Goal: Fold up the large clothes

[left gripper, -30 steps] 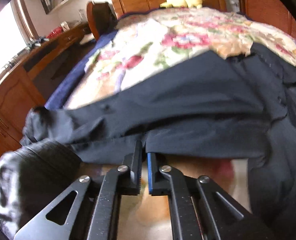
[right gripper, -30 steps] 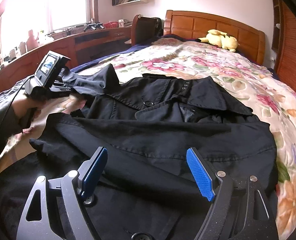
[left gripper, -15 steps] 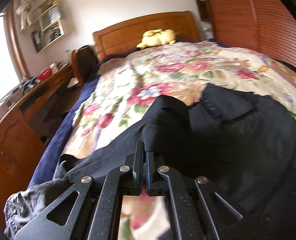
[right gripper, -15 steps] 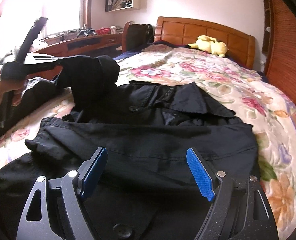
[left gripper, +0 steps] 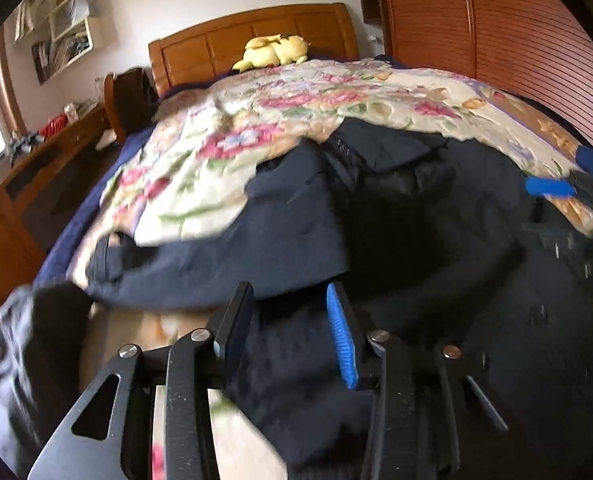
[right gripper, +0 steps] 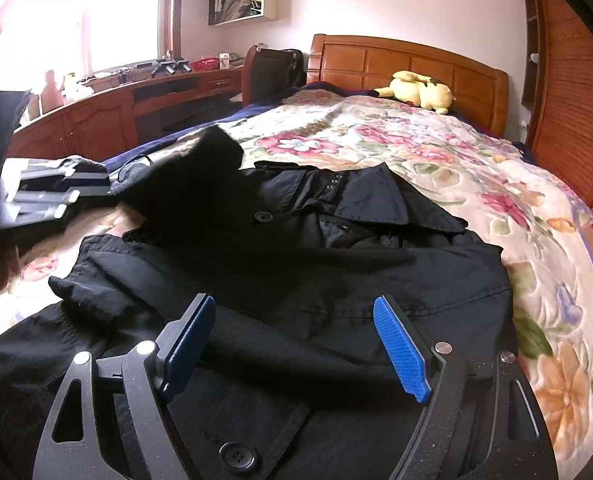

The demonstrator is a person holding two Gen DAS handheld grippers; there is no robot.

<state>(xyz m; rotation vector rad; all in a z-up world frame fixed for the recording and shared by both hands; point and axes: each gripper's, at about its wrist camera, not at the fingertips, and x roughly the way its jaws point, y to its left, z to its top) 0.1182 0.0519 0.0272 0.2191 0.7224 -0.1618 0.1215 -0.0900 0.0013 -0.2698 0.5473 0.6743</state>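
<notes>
Left wrist blurred, coat [left gripper: 416, 208] edges indistinct

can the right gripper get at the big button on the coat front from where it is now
Probably yes. The right gripper hangs open just over the black coat, and the big button lies uncovered right below its fingers; nothing sits between them, and the left gripper is off to the side.

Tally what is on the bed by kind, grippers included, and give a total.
Black coat: 1
Yellow plush toy: 1
Floral bedspread: 1
Grippers: 2, left gripper, jaws opening, and right gripper, open above the coat
Total: 5
</notes>
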